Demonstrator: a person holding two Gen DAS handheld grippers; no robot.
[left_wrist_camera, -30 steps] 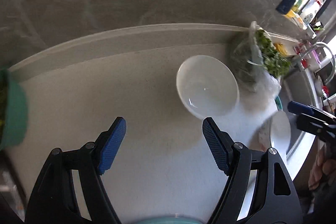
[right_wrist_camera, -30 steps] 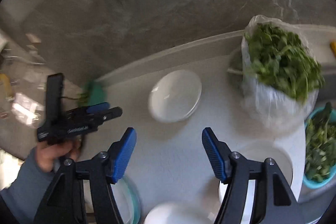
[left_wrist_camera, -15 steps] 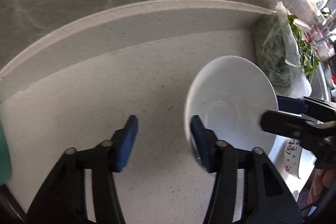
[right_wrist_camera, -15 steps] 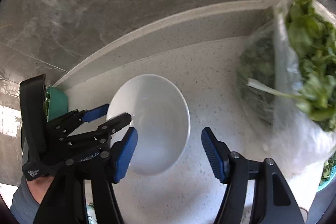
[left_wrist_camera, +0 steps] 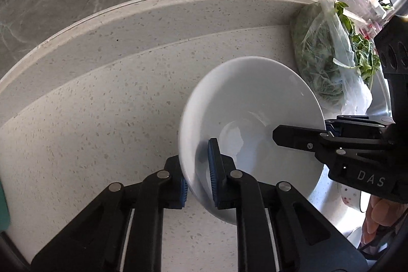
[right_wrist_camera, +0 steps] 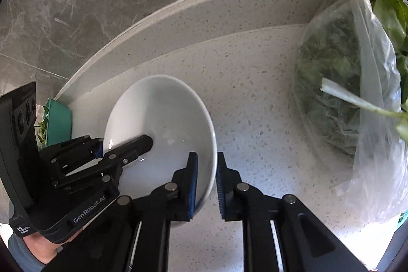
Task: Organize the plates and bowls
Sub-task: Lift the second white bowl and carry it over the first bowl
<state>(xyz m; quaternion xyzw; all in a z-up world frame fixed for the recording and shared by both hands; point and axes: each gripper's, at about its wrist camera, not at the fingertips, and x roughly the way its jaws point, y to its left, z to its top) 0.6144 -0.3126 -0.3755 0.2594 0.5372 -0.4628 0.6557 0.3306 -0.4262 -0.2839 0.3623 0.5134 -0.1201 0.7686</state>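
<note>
A white bowl (left_wrist_camera: 255, 98) (right_wrist_camera: 158, 106) stands on the speckled counter (left_wrist_camera: 102, 131). My left gripper (left_wrist_camera: 196, 165) is shut on the bowl's near left rim, one pad inside and one outside the wall. On the opposite rim, my right gripper (right_wrist_camera: 206, 162) has its jaws closing, with the rim pinched between its blue pads. In each wrist view the other gripper shows on the far rim, one black finger reaching into the bowl. The bowl holds nothing.
A clear plastic bag of leafy greens (left_wrist_camera: 326, 63) (right_wrist_camera: 357, 93) lies just right of the bowl. A teal container (right_wrist_camera: 58, 119) stands at its left against the raised back ledge (left_wrist_camera: 153, 17). A patterned white cup (left_wrist_camera: 349, 195) and a person's hand (left_wrist_camera: 380, 216) are at the right.
Both grippers came down to the bowl from opposite sides. Their jaws went from wide open to closed on its rim, the left first, then the right.
</note>
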